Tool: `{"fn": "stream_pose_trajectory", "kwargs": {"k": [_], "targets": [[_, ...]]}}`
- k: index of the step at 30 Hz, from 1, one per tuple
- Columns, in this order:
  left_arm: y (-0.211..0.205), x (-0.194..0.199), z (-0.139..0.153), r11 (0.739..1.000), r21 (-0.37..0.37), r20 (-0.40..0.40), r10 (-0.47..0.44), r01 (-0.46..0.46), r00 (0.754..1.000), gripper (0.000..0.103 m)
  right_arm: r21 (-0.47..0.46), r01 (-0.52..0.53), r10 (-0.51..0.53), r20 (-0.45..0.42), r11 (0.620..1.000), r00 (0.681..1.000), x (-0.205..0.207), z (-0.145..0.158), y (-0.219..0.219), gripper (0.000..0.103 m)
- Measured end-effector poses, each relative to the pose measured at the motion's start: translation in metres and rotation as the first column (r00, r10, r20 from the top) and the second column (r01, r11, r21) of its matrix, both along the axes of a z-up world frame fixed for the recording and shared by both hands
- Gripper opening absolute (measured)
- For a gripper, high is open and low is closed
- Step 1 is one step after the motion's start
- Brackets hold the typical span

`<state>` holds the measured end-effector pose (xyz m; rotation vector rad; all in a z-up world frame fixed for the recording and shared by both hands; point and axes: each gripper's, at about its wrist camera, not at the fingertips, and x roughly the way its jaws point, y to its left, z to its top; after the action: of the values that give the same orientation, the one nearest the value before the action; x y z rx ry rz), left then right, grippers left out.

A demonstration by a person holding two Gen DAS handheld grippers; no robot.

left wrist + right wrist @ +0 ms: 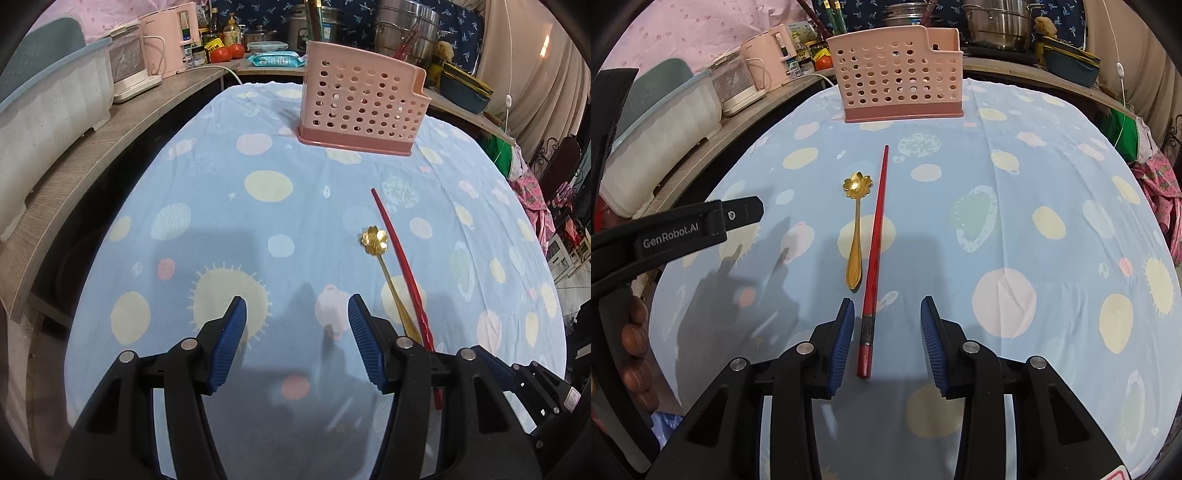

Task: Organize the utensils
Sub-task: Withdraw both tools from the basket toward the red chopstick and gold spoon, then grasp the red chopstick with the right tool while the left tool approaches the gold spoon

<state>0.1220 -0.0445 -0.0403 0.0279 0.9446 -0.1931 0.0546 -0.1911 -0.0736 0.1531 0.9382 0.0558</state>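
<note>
Setting: cluttered kitchen corner; a counter [1015, 192] under a blue cloth printed with pale dots and suns, wooden shelving with appliances and pots behind.

Item 1, pink perforated holder [897, 77]: upright at the far end of the counter, the likely destination for the utensils.

Item 2, red chopstick [875, 254]: lies flat, long axis running from near edge toward the holder. Its thick near end sits between the jaws of the right tongs [887, 314], closer to the left jaw, touching neither pad.

Item 3, gold flower-bowled spoon [856, 229]: flat, just left of the chopstick and roughly parallel, bowl pointing toward the holder; its handle tip lies just ahead of the right tongs' left jaw.

Right tongs: partly open, holding nothing, already straddling the chopstick; judged the nearer tool for it.

Left tongs [297, 314]: open wider, empty, over bare cloth; both utensils lie off to their right.
</note>
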Motion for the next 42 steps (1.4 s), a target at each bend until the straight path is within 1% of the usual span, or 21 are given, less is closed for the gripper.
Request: {"fn": "stream_pose_trajectory", "kwargs": {"k": [3, 5, 13, 19, 21, 22, 25, 29, 30, 32, 37, 40, 41, 42], "targets": [[0.001, -0.002, -0.002, 1.0, 0.004, -0.006, -0.003, 0.003, 1.0, 0.054, -0.002, -0.005, 0.005, -0.003, 1.0, 1.0, -0.001, -0.001, 0.001, 0.034], [0.001, -0.004, -0.005, 1.0, 0.007, -0.012, -0.004, 0.004, 1.0, 0.054, -0.002, -0.009, 0.009, -0.011, 1.0, 1.0, -0.001, -0.003, 0.002, 0.03], [0.0, -0.008, -0.014, 1.0, 0.013, -0.037, -0.009, 0.01, 0.999, 0.054, -0.003, -0.009, 0.009, -0.032, 1.0, 0.999, -0.003, -0.01, 0.003, 0.026], [-0.004, -0.009, -0.017, 1.0, 0.014, -0.047, -0.019, 0.019, 0.999, 0.054, -0.003, -0.003, 0.003, -0.039, 1.0, 0.999, -0.003, -0.014, 0.0, 0.017], [-0.005, -0.008, -0.018, 1.0, 0.009, -0.055, -0.021, 0.022, 0.998, 0.054, -0.003, 0.006, -0.006, -0.038, 1.0, 0.999, -0.003, -0.015, -0.002, 0.012], [-0.005, -0.008, -0.019, 1.0, 0.006, -0.06, -0.023, 0.023, 0.998, 0.054, -0.002, 0.011, -0.011, -0.038, 1.0, 0.999, -0.004, -0.015, -0.003, 0.008], [-0.009, -0.008, -0.021, 0.999, -0.001, -0.073, -0.036, 0.036, 0.997, 0.055, 0.002, 0.027, -0.027, -0.029, 1.0, 0.999, -0.005, -0.015, -0.008, 0.007], [-0.019, -0.01, -0.021, 0.998, -0.016, -0.08, -0.063, 0.062, 0.995, 0.062, 0.007, 0.058, -0.058, -0.025, 0.998, 0.998, -0.007, -0.014, -0.016, 0.007], [-0.022, -0.01, -0.021, 0.997, -0.013, -0.081, -0.071, 0.07, 0.994, 0.066, 0.007, 0.063, -0.063, -0.024, 0.998, 0.998, -0.007, -0.014, -0.017, 0.007], [-0.029, -0.01, -0.021, 0.996, -0.015, -0.084, -0.086, 0.085, 0.993, 0.07, 0.01, 0.075, -0.075, -0.023, 0.997, 0.997, -0.007, -0.014, -0.021, 0.007], [-0.051, -0.008, -0.024, 0.99, -0.037, -0.097, -0.139, 0.136, 0.986, 0.07, 0.027, 0.091, -0.09, -0.027, 0.995, 0.996, -0.007, -0.015, -0.028, 0.007], [-0.062, -0.006, -0.028, 0.986, -0.037, -0.103, -0.167, 0.164, 0.981, 0.069, 0.028, 0.09, -0.089, -0.027, 0.996, 0.996, -0.007, -0.016, -0.028, 0.007], [-0.064, -0.005, -0.03, 0.986, -0.032, -0.104, -0.169, 0.167, 0.98, 0.067, 0.029, 0.091, -0.09, -0.027, 0.995, 0.996, -0.007, -0.016, -0.028, 0.007], [-0.064, -0.004, -0.031, 0.985, -0.031, -0.107, -0.171, 0.169, 0.979, 0.061, 0.031, 0.091, -0.09, -0.027, 0.995, 0.996, -0.007, -0.016, -0.028, 0.007]]}}
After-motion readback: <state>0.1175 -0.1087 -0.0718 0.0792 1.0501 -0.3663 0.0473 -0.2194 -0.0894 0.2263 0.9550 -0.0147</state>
